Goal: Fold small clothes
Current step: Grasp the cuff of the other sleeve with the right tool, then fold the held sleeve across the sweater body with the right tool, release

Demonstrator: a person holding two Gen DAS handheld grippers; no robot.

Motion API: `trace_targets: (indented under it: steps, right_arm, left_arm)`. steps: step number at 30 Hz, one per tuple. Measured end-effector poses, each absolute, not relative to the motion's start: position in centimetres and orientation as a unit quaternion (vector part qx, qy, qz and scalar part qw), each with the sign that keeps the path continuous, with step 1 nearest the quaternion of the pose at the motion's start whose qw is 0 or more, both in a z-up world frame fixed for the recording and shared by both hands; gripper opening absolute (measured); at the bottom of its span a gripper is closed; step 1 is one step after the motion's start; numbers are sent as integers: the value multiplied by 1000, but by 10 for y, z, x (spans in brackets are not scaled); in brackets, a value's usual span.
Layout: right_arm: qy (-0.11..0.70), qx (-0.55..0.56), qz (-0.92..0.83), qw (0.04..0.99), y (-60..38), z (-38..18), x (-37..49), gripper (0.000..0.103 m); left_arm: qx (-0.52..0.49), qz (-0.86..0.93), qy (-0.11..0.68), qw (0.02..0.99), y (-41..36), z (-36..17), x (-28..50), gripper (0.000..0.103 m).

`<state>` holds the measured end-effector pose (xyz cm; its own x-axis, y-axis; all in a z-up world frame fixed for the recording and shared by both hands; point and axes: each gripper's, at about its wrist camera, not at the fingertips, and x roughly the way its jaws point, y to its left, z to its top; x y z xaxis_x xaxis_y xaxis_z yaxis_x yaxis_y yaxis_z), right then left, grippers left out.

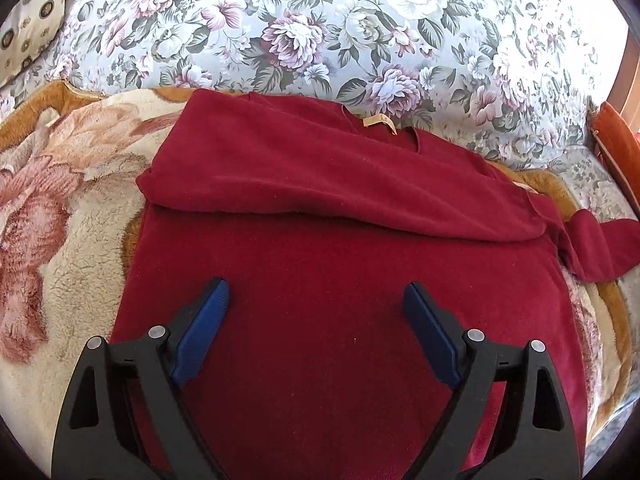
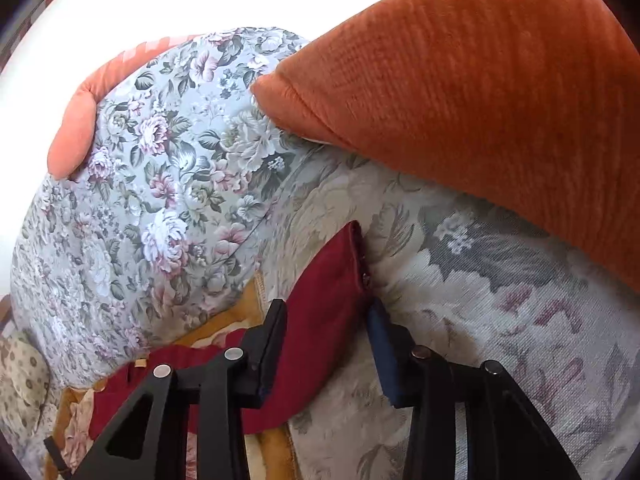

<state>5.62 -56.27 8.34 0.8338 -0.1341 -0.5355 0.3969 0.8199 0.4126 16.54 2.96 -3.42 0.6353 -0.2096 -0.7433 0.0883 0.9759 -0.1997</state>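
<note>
**Red sweater spread on a plush blanket, one sleeve between the right gripper's fingers**

In the left wrist view, a cream plush blanket (image 1: 60, 240) with pink flowers and a tan border fills the left side of the frame. On it lies a dark red sweater (image 1: 320, 240), taking up the centre. Its left sleeve is folded across the chest as a thick band running from centre left to right. A small tan label (image 1: 378, 122) shows at the neckline, at upper centre. The other sleeve (image 1: 600, 248) trails off toward the right edge of the frame. Behind the sweater, a floral cushion (image 1: 320, 28) in grey, pink and green spans the top. A cream patterned pillow (image 1: 28, 28) sits in the upper left corner. The left gripper (image 1: 316, 300) rises from the bottom of the frame with its blue-padded fingers spread wide over the sweater's lower part, holding nothing.

In the right wrist view, the floral cushion (image 2: 160, 200) stands at left, with a salmon pillow (image 2: 76, 132) behind its upper left edge. An orange ribbed cushion (image 2: 480, 100) fills the upper right. At lower centre, the red sleeve (image 2: 328, 292) lies on the pale floral sofa seat (image 2: 500, 320), its cuff pointing up. The right gripper (image 2: 326, 312) has its fingers partly open, one on each side of the sleeve near the cuff. Whether they touch the cloth cannot be told.
</note>
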Motion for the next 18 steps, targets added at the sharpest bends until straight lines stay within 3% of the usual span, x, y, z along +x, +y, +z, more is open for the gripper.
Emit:
trace_targets:
  steps: [1, 6, 11, 18]
  right_arm:
    - [245, 269, -148, 920, -565, 84, 58, 36]
    - [251, 263, -181, 914, -563, 80, 62, 12]
    - [241, 236, -151, 929, -524, 91, 69, 7]
    - [300, 175, 37, 937, -364, 81, 162, 6]
  left_arm:
    - [-72, -83, 419, 901, 29, -34, 165, 89]
    - [-73, -83, 419, 901, 29, -35, 165, 89]
    - [-69, -83, 421, 901, 28, -36, 166, 90]
    - [-83, -92, 417, 900, 33, -36, 165, 91]
